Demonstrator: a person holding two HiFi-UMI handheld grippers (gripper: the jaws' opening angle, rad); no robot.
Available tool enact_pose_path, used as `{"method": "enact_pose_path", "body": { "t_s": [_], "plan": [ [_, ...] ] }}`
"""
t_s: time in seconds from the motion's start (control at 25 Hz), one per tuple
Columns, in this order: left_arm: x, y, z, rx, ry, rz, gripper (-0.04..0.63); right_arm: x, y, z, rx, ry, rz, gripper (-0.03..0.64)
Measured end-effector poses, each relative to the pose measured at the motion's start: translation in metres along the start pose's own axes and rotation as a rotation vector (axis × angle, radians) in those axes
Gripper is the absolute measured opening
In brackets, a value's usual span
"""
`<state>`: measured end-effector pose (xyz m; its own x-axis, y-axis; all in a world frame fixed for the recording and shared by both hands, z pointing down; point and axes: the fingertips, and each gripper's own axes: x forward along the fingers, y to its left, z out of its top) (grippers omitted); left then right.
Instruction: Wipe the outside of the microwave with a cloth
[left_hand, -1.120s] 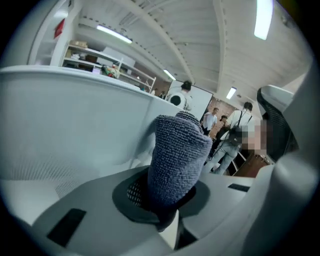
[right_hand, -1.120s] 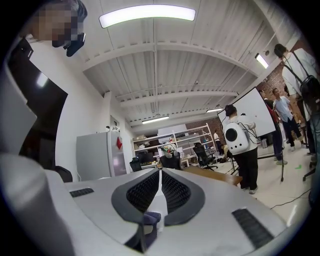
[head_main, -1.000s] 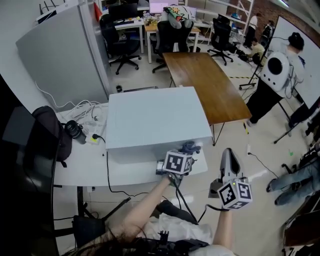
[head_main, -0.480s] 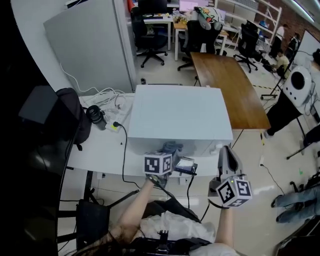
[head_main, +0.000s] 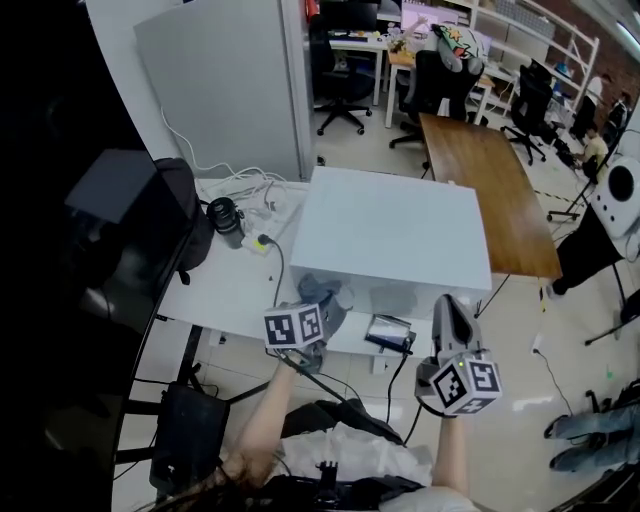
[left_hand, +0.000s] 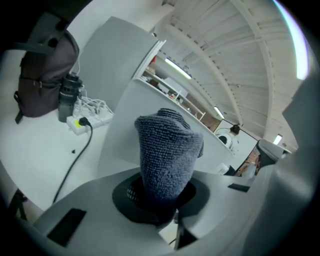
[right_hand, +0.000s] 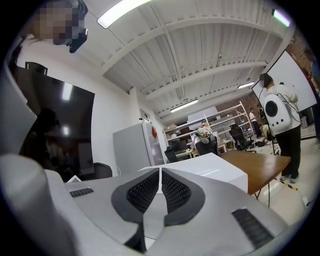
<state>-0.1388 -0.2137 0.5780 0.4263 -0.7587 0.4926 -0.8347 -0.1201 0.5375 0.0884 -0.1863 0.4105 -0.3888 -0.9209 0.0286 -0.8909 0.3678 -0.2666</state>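
The white microwave (head_main: 392, 238) stands on a white table (head_main: 225, 290). A grey-blue cloth (head_main: 318, 291) is bunched at the microwave's front left corner, and my left gripper (head_main: 321, 304) is shut on it. In the left gripper view the cloth (left_hand: 168, 152) stands up out of the jaws, close before the microwave's white wall (left_hand: 122, 130); contact cannot be told. My right gripper (head_main: 451, 308) hovers off the table's front edge, right of the microwave's front, apart from it. In the right gripper view it (right_hand: 160, 186) is shut and empty, with the microwave (right_hand: 212, 168) beyond.
Left of the microwave lie a black backpack (head_main: 185, 215), a dark bottle (head_main: 228, 222) and a power strip with cables (head_main: 263, 240). A small dark flat item (head_main: 388, 332) lies at the table's front edge. A brown table (head_main: 500, 190) stands at the right, a grey cabinet (head_main: 230, 80) behind.
My left gripper has carried the cloth leftward along the microwave's front to its left corner. The head view has swung, so the microwave sits further right. The right gripper has kept its place.
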Motion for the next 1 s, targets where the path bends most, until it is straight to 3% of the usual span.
{"method": "enact_pose_path", "body": {
  "t_s": [0.08,0.16,0.4,0.52,0.76,1.0],
  "plan": [
    [0.012,-0.032,-0.012,-0.011,0.028,-0.085,0.051,-0.006,-0.008,0.003,-0.003,-0.007,-0.021,0.031],
    [0.029,-0.071,-0.030,0.027,0.081,-0.167,0.051,-0.013,-0.017,0.005,-0.008,-0.012,-0.048,0.031],
    [0.087,-0.175,-0.103,0.309,0.245,-0.343,0.051,-0.039,-0.052,0.001,-0.014,-0.011,-0.146,0.031],
    [0.110,-0.211,-0.133,0.390,0.300,-0.411,0.051,-0.051,-0.065,-0.005,-0.011,-0.002,-0.185,0.031],
    [0.149,-0.230,-0.170,0.426,0.390,-0.399,0.051,-0.067,-0.081,-0.023,0.004,0.031,-0.235,0.031],
    [0.165,-0.184,-0.153,0.345,0.305,-0.250,0.051,-0.067,-0.080,-0.031,0.003,0.060,-0.227,0.031]
  ]
}}
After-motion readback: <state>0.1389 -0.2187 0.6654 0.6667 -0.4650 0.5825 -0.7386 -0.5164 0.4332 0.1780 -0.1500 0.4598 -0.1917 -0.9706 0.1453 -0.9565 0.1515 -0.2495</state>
